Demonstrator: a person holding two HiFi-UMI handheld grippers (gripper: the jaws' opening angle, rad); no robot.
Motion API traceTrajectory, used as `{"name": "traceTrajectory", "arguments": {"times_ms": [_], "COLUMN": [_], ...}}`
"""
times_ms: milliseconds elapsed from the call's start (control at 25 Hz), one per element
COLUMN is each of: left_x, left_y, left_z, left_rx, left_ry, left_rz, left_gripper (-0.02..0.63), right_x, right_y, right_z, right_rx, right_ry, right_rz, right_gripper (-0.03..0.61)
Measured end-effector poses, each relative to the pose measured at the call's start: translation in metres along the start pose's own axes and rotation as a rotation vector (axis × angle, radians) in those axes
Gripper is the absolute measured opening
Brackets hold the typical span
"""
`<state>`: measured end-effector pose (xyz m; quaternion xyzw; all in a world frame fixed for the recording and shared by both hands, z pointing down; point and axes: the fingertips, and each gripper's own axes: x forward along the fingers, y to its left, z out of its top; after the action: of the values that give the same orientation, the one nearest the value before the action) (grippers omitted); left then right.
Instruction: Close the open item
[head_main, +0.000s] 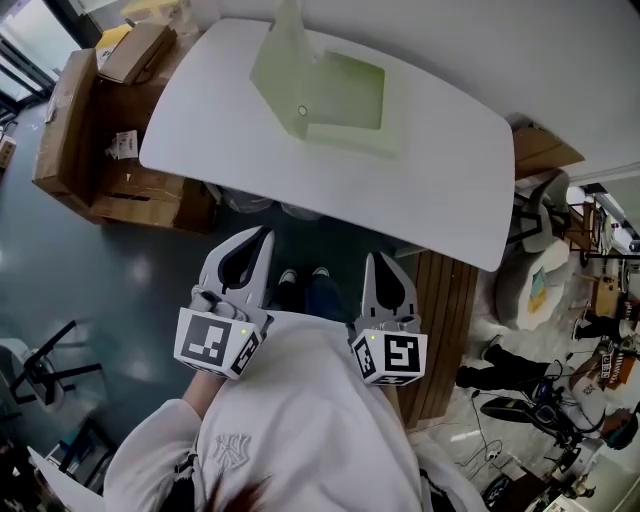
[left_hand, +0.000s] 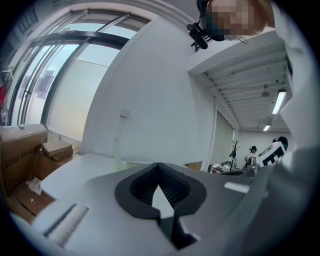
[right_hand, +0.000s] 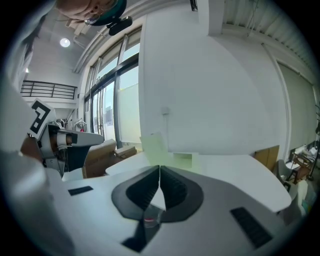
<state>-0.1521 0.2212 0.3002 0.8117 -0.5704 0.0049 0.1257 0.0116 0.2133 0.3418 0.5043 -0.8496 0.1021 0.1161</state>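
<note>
Nothing is in hand yet. The left gripper (head_main: 265, 233) and the right gripper (head_main: 377, 258) are both closed up tight, jaws meeting with nothing between them, held low in front of the person's white sweatshirt (head_main: 300, 420). I'd judge this to be the approach, and neither pair of jaws needs to open for it, since a closed tip makes a fine pusher.

To do it well:
- Come over the near edge of the white rounded table (head_main: 430, 190).
- Go to the pale green translucent plastic box (head_main: 350, 138), which sits toward the table's far side.
- Get 1 tip behind the upright lid (head_main: 282, 60), which stands along the box's left edge in the head view, and tip it over onto the tray.
- Use the other gripper to steady the box's low wall so it does not slide on the smooth top.
- Press the lid flat at the end — whether it has a catch I cannot tell from here.

As for pose, the 2 hands sit side by side, well short of the table, with the marker cubes toward the chest. Both grippers point ahead at the table and only slightly downward.

Beyond, brown cardboard boxes (head_main: 80, 130) stand on the floor by the table's left end.
</note>
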Motion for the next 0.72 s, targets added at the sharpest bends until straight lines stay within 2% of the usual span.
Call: {"name": "traceTrajectory", "arguments": {"times_ms": [240,720], "left_x": [0.008,0.057], "left_y": [0.003,0.030], "left_z": [-0.001,0.029], "left_rx": [0.022,0.084], "left_ry": [0.015,-0.014], "left_rz": [-0.010,0.079], "left_gripper": [0.009,0.009], "right_x": [0.011,0.054], "right_y": [-0.001,-0.040], "right_z": [-0.002,0.022], "right_rx": [0.002,-0.003], "right_ry": [0.013,0.012], "right_rz": [0.017,0.067], "right_gripper": [0.011,0.011]}}
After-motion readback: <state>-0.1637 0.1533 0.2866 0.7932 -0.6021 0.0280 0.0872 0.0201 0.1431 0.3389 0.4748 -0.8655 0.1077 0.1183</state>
